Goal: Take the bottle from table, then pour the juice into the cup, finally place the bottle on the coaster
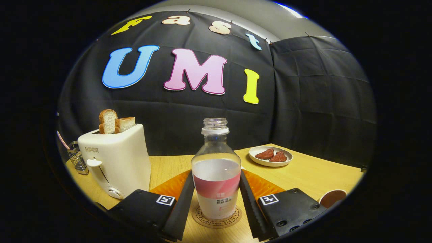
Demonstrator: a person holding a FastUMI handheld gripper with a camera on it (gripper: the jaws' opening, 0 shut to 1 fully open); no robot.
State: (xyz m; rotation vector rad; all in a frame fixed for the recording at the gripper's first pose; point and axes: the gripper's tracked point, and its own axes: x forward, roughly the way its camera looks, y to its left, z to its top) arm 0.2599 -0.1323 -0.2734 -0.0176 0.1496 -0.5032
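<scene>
Since the bottle (216,175) already stands on the coaster (217,216), the step in hand looks like the release.

Stage: pour prob. done, bottle uncapped, about half full of pale liquid; placing is the last bit. Judged from layout, not seen.

Bottle: upright, base inside the coaster ring, roughly centred, between the two fingers (184,202).

Tongs (216,206): fingers flank the bottle w/ ribbed pads close on both sides. Cannot tell if they press or have a sliver of gap, so grip state is unclear.

Coaster: round, printed rim, flat on table (303,175), showing just under the bottle base.

Cup (332,197): brown-lined, to the right of the right finger, near it. Contents not visible.

Release tip: part the fingers evenly so neither pad drags the label and tips the bottle. Make sure the base is fully down before letting go.

Retreat tip: pull straight back along the fingers, no sideways swing; cup sits close on the right.

Risk: open neck, liquid inside, so any nudge could spill.

Others: toaster (114,162) w/ bread (114,121) on the left, plate (270,157) w/ red pieces beyond on the right, both well apart from the bottle.
</scene>
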